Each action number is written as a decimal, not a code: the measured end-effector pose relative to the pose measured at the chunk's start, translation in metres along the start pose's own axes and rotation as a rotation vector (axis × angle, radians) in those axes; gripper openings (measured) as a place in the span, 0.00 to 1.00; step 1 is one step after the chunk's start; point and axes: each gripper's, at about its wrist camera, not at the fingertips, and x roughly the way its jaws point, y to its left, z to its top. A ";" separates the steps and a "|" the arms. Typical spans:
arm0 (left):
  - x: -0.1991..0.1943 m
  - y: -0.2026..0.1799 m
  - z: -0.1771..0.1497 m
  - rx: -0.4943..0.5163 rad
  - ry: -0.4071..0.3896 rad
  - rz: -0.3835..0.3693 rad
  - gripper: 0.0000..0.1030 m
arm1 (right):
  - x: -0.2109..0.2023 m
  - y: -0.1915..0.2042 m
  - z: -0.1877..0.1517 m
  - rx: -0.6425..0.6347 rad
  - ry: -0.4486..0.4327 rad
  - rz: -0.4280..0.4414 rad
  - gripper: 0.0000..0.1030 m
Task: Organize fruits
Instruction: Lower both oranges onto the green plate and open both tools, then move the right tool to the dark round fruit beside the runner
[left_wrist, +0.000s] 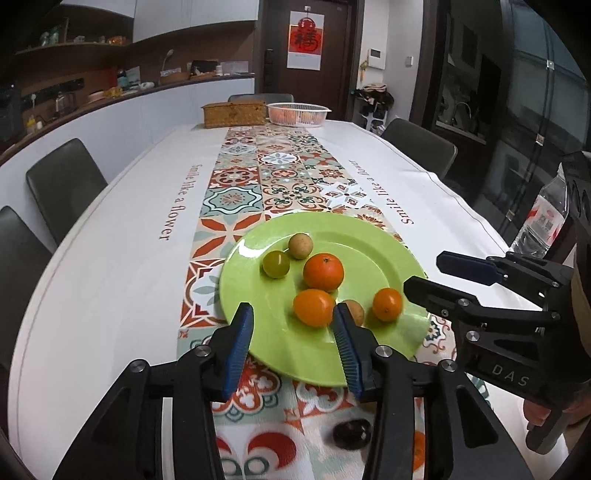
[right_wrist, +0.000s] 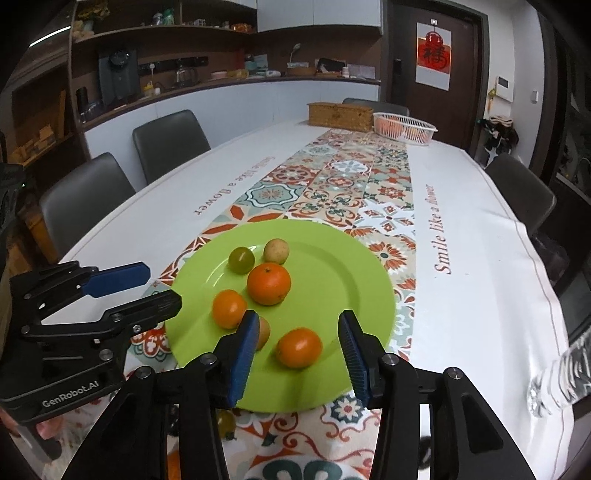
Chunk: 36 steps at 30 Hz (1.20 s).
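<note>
A green plate (left_wrist: 369, 236) (right_wrist: 351, 273) lies on the patterned runner and holds several fruits. Among them are a big orange (left_wrist: 323, 271) (right_wrist: 269, 283), a green fruit (left_wrist: 275, 264) (right_wrist: 241, 260) and a tan fruit (left_wrist: 300, 246) (right_wrist: 276, 251). My left gripper (left_wrist: 293, 347) (right_wrist: 160, 286) hovers over the plate's near rim, open, with an orange (left_wrist: 314, 307) (right_wrist: 229, 308) just beyond its tips, untouched. My right gripper (right_wrist: 299, 350) (left_wrist: 424, 273) is open too. A smaller orange (right_wrist: 299, 348) (left_wrist: 387, 304) sits framed by its fingers with a gap on each side. Another tan fruit (left_wrist: 356, 312) is half hidden.
Near the table's front edge lie a dark fruit (left_wrist: 352, 434) and a yellow-green fruit (right_wrist: 226, 422). A water bottle (left_wrist: 539, 218) (right_wrist: 561, 373) stands at the right edge. A wicker box (left_wrist: 234, 113) and a white basket (left_wrist: 298, 113) sit at the far end. Chairs line both sides.
</note>
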 end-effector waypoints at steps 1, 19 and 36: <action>-0.004 -0.001 0.000 -0.003 -0.002 0.004 0.44 | -0.003 0.000 0.000 -0.001 -0.003 -0.002 0.44; -0.090 -0.037 -0.013 -0.077 -0.015 0.068 0.61 | -0.095 -0.002 -0.019 -0.004 -0.076 -0.014 0.50; -0.101 -0.074 -0.050 -0.208 0.031 0.057 0.66 | -0.125 -0.030 -0.057 0.020 -0.053 -0.044 0.50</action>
